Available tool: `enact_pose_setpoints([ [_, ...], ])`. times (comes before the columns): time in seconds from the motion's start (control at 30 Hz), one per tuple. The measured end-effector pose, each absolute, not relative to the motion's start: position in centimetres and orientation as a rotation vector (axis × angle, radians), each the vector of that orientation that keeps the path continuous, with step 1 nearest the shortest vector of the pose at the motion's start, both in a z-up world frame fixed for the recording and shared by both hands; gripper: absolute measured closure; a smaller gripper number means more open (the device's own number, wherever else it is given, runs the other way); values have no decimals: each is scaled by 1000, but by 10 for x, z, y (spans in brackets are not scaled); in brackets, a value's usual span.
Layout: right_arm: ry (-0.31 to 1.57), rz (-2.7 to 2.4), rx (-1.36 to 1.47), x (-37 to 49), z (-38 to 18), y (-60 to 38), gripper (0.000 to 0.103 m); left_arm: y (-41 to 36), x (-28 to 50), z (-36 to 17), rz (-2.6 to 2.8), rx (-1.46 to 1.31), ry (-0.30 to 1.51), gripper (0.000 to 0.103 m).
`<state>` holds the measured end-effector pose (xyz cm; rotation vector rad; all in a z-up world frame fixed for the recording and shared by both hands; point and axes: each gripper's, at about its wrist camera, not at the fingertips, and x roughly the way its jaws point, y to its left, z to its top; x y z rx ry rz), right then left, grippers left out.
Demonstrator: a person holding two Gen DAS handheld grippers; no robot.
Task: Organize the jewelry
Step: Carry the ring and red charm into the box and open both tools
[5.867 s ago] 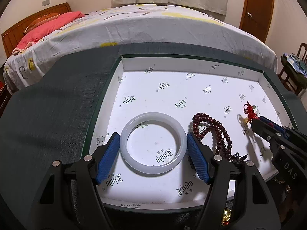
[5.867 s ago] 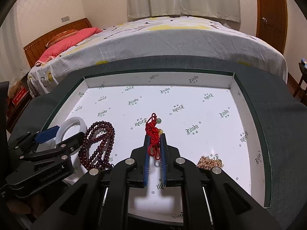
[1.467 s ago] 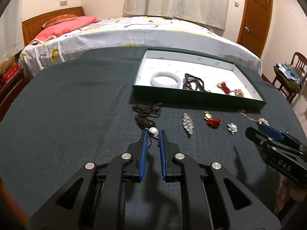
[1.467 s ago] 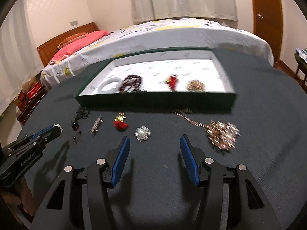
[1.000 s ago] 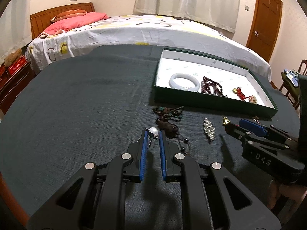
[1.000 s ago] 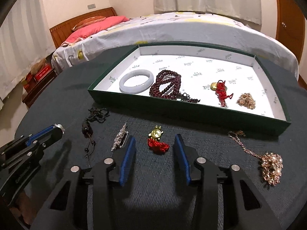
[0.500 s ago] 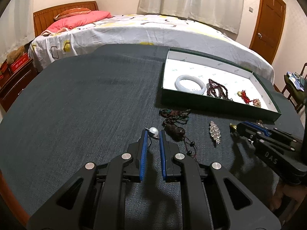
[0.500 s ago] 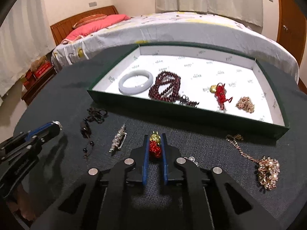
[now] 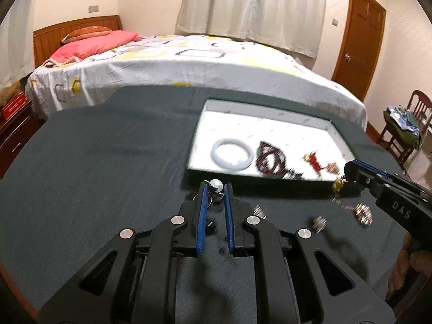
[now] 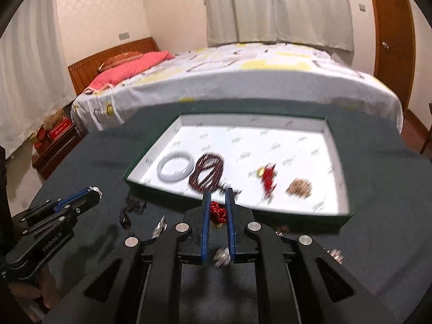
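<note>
Since half a second ago both grippers have been raised from the dark cloth and carried toward the tray, which is now seen closer past their tips; within the last second the right gripper's jaws were closed from a wide gap onto the red charm.

Nearest, the left gripper [image 9: 215,189] is held with its blue pads almost together, and a white pearl piece [image 9: 216,183] with a small metal clasp is pinched at their tips, clear of the cloth. The right gripper [image 10: 217,195] is likewise drawn nearly closed, and a red knotted charm [image 10: 218,214] with a gold bead below it is gripped between its pads, off the table.

On the dark tablecloth [image 9: 94,178] under and just past the grippers, loose pieces are left: a dark beaded cord [image 10: 129,210] to the left, a silver brooch [image 10: 159,227] beside it, a small silver flower piece [image 10: 222,257] below the right gripper, and a gold chain with a pearl cluster [image 9: 363,212] on the right.

Farther off, the green tray [image 10: 334,137] with its white printed lining is set near the table's far edge. In it, from left to right, a white bangle [image 10: 176,166], a dark red bead strand [image 10: 207,173], a red tassel charm [image 10: 268,179] and a gold chain heap [image 10: 299,187] are laid in a row, apart from one another.

Beyond the table a bed [image 9: 189,64] with a pink pillow is seen.
</note>
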<state>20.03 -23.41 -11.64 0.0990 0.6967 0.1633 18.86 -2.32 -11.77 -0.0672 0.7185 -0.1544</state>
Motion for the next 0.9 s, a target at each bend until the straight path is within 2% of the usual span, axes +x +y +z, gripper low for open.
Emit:
enact_pose_setpoints([
  [0.27, 628, 111, 94, 238, -93, -264, 92, -59, 242, -96, -244, -56, 681, 90],
  [0.5, 613, 65, 76, 282, -94, -282, 92, -97, 305, -91, -281, -26, 665, 90],
  [0.9, 746, 36, 85, 334, -157, -296, 92, -140, 383, -142, -301, 2, 823, 90],
])
